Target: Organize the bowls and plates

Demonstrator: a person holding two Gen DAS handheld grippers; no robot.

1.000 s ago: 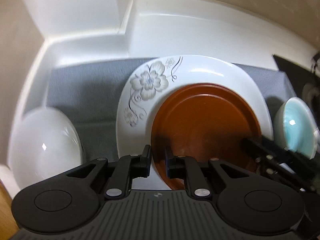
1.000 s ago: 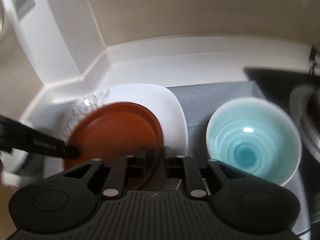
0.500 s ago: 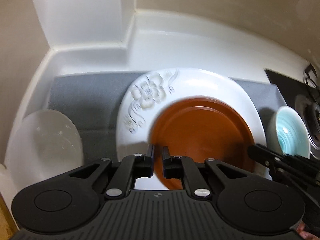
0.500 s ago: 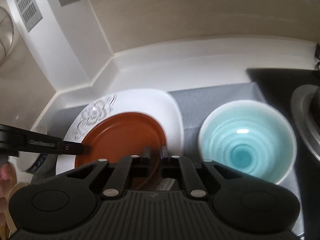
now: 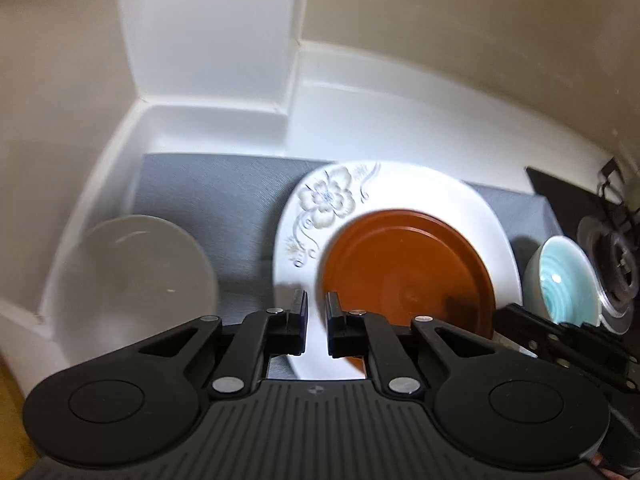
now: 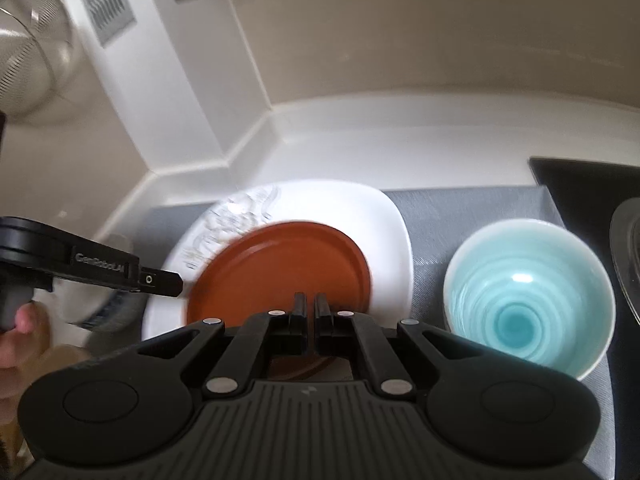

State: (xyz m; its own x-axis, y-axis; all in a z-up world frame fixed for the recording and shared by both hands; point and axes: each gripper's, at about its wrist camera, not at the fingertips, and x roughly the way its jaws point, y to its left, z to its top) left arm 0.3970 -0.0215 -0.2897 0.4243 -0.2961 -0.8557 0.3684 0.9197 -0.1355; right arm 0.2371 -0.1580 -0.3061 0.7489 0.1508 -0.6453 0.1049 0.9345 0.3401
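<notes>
Brown plate (image 5: 404,268), floral white plate (image 5: 400,184)

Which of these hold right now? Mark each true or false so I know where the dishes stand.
1. The brown plate is over the white plate. True.
2. The blue bowl is stacked on the brown plate. False: it stands on the grey mat, beside the plates.
3. The white plate has a flower pattern on its rim. True.
4. The right gripper is wide open. False: its jaws are shut.
5. The white bowl sits inside the blue bowl. False: the two bowls are on opposite sides of the plates.
</notes>
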